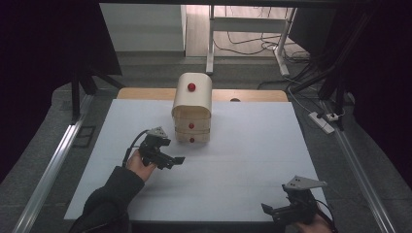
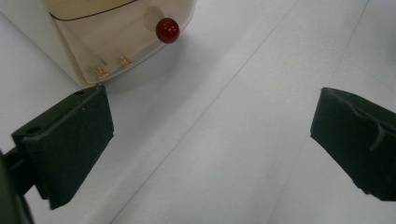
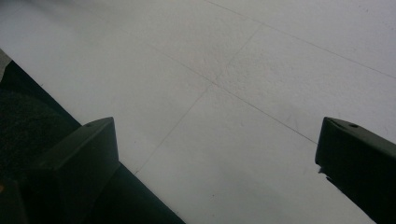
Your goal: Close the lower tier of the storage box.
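Seemingly both claws, left [image 1: 174, 160] & right [image 1: 270, 209], gape; drawer box [image 2: 100, 39] cropped.

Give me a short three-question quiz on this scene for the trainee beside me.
1. True or false: the left gripper has its jaws shut on a red knob.
2. How many red knobs show on the small wooden drawer chest in the high view?
3. Which gripper is nearer the chest? A) left B) right gripper

Key:
1. False: the jaws stand open over the white table cover, with nothing between them.
2. Three.
3. A.
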Demonstrator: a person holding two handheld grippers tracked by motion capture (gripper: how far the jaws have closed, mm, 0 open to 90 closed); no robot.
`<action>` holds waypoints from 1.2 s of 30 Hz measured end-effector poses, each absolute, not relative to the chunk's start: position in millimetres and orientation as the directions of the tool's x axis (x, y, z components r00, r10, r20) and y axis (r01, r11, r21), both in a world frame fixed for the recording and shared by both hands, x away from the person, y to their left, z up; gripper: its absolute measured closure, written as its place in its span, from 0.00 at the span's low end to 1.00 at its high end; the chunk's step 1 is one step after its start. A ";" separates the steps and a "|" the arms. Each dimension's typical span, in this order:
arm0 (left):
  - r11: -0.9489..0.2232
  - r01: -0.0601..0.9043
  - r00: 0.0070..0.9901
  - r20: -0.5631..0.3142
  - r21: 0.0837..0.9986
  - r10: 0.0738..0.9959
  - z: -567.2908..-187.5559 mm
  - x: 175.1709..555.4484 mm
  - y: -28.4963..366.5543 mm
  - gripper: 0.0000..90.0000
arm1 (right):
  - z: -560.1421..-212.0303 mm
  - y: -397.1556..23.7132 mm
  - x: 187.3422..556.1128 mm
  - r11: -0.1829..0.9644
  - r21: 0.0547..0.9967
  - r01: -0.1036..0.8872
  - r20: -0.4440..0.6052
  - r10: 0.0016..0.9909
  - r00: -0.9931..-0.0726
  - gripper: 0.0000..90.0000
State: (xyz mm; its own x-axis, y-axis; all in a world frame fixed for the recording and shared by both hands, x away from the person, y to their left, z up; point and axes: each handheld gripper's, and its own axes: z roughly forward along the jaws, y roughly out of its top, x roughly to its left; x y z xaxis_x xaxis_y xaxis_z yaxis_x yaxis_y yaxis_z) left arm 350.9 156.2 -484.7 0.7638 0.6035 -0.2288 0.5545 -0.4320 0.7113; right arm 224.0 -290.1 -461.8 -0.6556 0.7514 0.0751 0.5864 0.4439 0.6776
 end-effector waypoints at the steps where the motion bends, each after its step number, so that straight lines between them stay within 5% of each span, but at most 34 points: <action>1: -0.435 0.553 0.765 -0.227 0.711 0.602 -484.3 349.6 156.5 0.00 | -461.9 -290.1 223.9 0.444 0.678 0.586 0.075 0.751 -0.656 0.00; 36: -0.398 0.552 0.757 -0.240 0.733 0.607 -479.8 314.2 176.5 0.00 | -462.1 -290.6 224.0 0.438 0.675 0.594 0.074 0.761 -0.645 0.00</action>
State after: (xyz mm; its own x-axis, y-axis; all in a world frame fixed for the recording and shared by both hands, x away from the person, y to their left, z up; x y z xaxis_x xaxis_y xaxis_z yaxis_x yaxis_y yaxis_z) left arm 314.2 176.5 -479.8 0.7571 0.6075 -0.2402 0.5518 -0.3979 0.7329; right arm 224.0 -290.6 -462.1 -0.6449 0.7607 0.0742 0.5939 0.4377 0.6751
